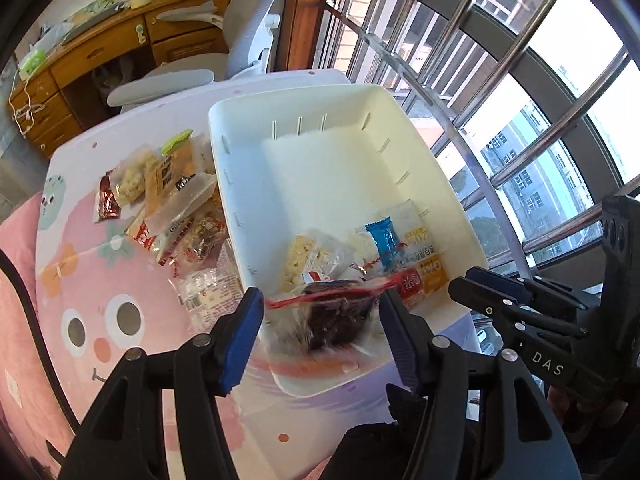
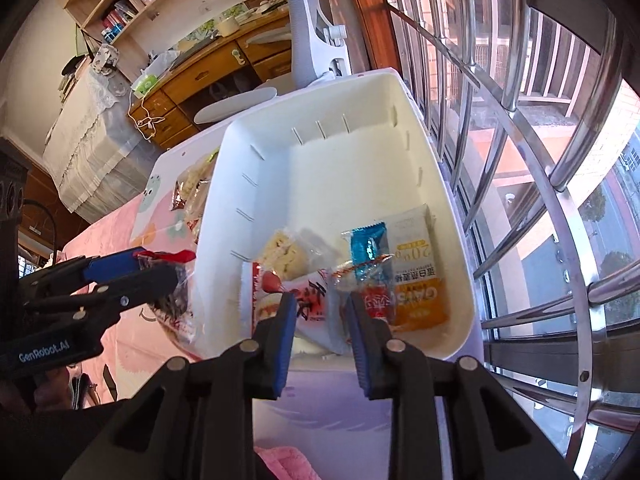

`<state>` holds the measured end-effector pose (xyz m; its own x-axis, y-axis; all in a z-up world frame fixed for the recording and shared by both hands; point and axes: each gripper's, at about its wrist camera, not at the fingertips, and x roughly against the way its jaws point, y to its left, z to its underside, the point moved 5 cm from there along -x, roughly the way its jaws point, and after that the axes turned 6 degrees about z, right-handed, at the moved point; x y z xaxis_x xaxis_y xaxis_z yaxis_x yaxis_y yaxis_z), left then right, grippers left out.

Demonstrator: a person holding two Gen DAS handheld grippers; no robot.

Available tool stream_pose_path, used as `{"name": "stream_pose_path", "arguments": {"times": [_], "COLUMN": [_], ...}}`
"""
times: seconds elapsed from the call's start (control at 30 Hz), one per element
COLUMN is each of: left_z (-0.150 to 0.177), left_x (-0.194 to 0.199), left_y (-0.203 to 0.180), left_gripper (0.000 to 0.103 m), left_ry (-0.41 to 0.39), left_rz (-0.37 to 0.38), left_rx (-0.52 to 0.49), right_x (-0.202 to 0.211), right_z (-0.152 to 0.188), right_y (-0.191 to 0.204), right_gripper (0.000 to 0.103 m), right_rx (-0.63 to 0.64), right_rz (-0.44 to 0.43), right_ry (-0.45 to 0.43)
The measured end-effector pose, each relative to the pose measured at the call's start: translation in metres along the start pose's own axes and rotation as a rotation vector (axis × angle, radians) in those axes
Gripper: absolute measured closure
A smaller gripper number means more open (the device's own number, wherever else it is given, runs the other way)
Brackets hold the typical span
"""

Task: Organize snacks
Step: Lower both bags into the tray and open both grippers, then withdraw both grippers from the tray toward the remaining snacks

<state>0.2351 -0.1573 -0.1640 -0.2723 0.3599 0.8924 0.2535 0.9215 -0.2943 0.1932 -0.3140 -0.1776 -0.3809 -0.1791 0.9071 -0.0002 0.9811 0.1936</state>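
Note:
A white plastic bin (image 1: 400, 128) stands on the cartoon-print table and holds several snack packets, among them a blue one (image 1: 384, 240) and an orange-and-white one (image 1: 430, 276). My left gripper (image 1: 320, 316) holds a clear bag of dark snack with a red seal (image 1: 336, 316) by its edges over the bin's near rim. My right gripper (image 2: 322, 312) is open over the near end of the bin (image 2: 360, 148), its fingers above a red-and-white packet (image 2: 312, 304). The left gripper shows in the right wrist view (image 2: 160, 268).
A pile of loose snack packets (image 1: 172, 204) lies on the table (image 1: 100, 280) left of the bin. A grey office chair (image 1: 248, 20) and wooden desk (image 1: 100, 52) stand behind. Metal window bars (image 1: 500, 80) run along the right.

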Motion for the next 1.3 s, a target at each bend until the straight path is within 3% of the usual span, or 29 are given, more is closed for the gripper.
{"name": "stream_pose_path", "arguments": {"times": [0.1, 0.4, 0.63, 1.3], "left_z": [0.002, 0.010, 0.028, 0.073], "left_x": [-0.001, 0.007, 0.021, 0.092], "left_y": [0.000, 0.014, 0.038, 0.147], "left_gripper": [0.039, 0.039, 0.039, 0.036], "left_ry": [0.008, -0.001, -0.008, -0.043], "left_rz": [-0.004, 0.005, -0.033, -0.020], "left_rx": [0.009, 0.058, 0.101, 0.131], "right_x": [-0.001, -0.005, -0.005, 0.004], "right_z": [0.000, 0.000, 0.005, 0.029], "right_y": [-0.003, 0.010, 0.032, 0.140], "right_gripper": [0.076, 0.076, 0.076, 0.076], "right_rx": [-0.007, 0.022, 0.050, 0.039], "right_rz": [-0.001, -0.016, -0.030, -0.021], "right_ry": [0.007, 0.017, 0.021, -0.034]}}
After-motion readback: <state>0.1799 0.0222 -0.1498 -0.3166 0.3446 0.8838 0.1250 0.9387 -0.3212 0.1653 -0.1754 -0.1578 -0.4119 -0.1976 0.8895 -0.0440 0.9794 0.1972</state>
